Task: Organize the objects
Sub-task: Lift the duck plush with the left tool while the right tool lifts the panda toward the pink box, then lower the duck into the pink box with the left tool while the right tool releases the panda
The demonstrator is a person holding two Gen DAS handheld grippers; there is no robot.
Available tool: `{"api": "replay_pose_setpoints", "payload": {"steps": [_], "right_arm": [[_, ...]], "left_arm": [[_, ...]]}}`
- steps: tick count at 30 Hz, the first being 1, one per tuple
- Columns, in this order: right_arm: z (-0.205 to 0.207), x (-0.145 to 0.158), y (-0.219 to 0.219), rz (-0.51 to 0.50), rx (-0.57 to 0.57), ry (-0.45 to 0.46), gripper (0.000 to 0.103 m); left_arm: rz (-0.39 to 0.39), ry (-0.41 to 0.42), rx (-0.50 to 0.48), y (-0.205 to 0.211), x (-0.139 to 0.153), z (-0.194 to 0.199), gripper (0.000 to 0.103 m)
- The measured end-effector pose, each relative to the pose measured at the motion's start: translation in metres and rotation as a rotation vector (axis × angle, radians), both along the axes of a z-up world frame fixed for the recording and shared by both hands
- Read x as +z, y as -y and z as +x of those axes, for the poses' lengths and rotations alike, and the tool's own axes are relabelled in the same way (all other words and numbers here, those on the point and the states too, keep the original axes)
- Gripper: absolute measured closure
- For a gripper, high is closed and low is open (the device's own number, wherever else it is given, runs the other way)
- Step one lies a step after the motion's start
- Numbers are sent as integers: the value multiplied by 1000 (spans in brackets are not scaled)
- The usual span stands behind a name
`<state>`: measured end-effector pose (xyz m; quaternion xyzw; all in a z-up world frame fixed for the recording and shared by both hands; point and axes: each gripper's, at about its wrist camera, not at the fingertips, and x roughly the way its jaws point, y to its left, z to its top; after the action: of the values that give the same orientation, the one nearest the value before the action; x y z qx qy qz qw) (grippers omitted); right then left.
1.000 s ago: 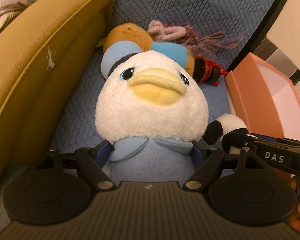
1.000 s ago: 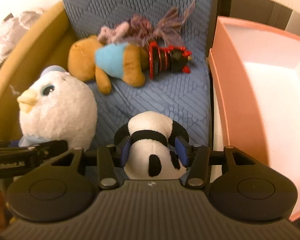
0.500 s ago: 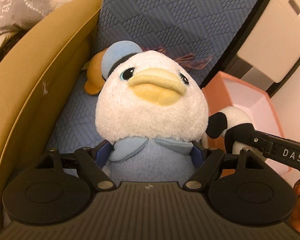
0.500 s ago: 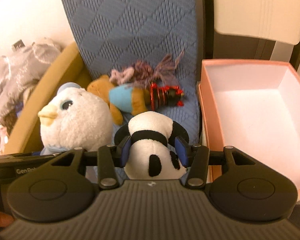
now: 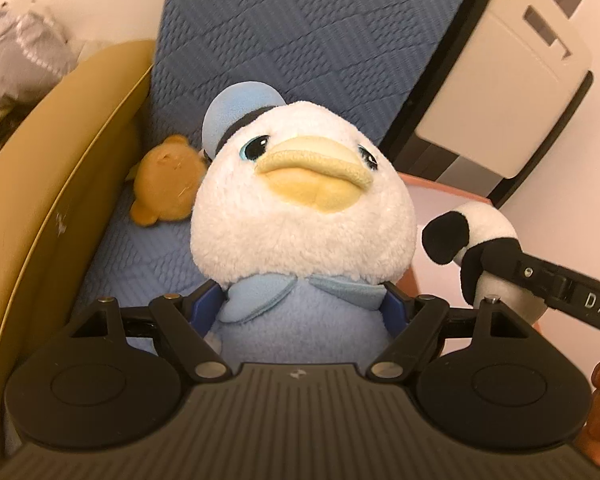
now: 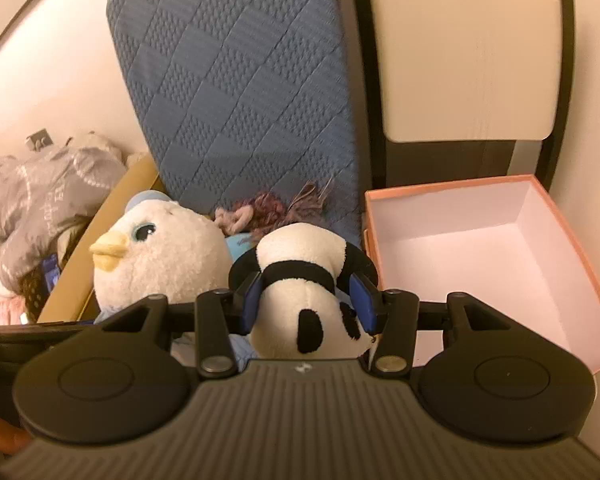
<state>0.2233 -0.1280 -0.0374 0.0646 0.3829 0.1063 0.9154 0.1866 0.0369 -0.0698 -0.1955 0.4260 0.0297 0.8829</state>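
Fleecy white pile is seen on the duck plush (image 5: pixel 300 224) and panda plush (image 6: pixel 304 280). The blue seat cover (image 6: pixel 236 92) is quilted cloth; the pink box (image 6: pixel 500 256) is matt card. Each claw's housing is ribbed matt plastic.

right gripper (image 6: pixel 309 304) clamping panda plush (image 6: pixel 306 276), pink box (image 6: pixel 500 256)

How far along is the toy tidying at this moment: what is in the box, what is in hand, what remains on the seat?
Done: nothing yet; the pink box shows only its bare inside. In hand: the left gripper is shut on the duck plush and the right gripper on the panda plush, both clear of the seat. Left: the brown bear and the purple yarn toy lie on the blue seat.
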Motion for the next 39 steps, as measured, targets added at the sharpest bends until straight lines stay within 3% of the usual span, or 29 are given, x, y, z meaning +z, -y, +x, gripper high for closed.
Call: {"api": "replay_pose_setpoints", "payload": {"steps": [10,21,30,31,32,39], "right_arm": [[-11,18,35,17,-51,47,52],[-14,17,95,32,-126,72,52],[9,-12,152,41,-165,41,53],[12,-16,157,40,-169,38,58],[16,-21,163,41,-173,32,73],[49,-72,208,79,-226,-67,75]], "left_arm": [[3,52,-63,39,26,11,21],[2,66,-127,99,26,49,21],[16,21,-185,157,-2,98,21],[24,11,-194,164,-7,106,21],[25,5,-200,170,-12,112,21],[26,-72,-235,205,-53,150,21]]}}
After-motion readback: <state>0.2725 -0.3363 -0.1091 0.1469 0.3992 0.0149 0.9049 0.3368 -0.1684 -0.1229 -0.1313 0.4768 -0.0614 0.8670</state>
